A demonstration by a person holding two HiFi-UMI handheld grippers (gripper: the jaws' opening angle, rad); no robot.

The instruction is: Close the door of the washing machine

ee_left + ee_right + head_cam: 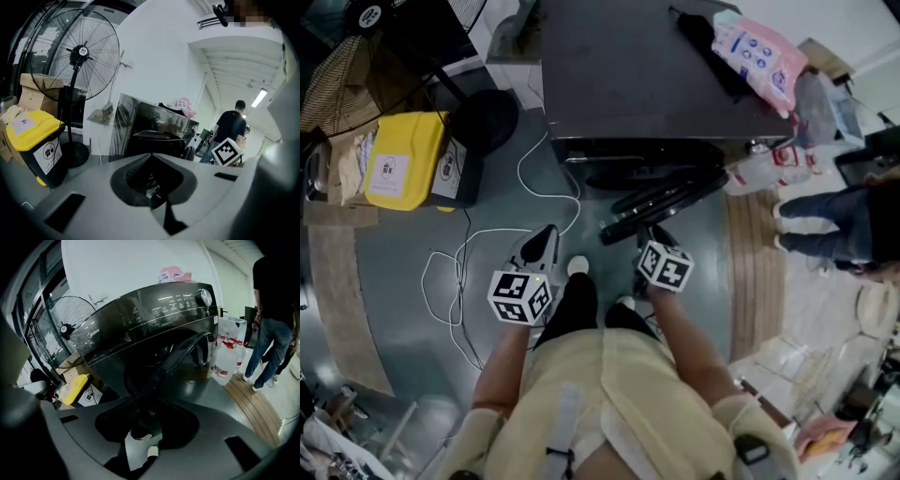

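A dark front-loading washing machine (647, 66) stands ahead, also in the left gripper view (154, 133) and the right gripper view (150, 329). Its round door (670, 202) hangs open, swung out over the floor toward me. My right gripper (649, 236) is low at the door's free end, jaws apart; in its own view the door rim (178, 357) runs down to the jaws (140, 427), and no grip shows. My left gripper (542, 246) hovers over the floor left of the door, its black jaws tapering together and holding nothing (150, 187).
A yellow bin (403, 159) and a floor fan (77, 51) stand left of the machine. White cable (478, 272) loops over the floor by my left gripper. Water jugs (759, 173) and a standing person (825, 225) are at the right. A pink bag (759, 52) lies on the machine.
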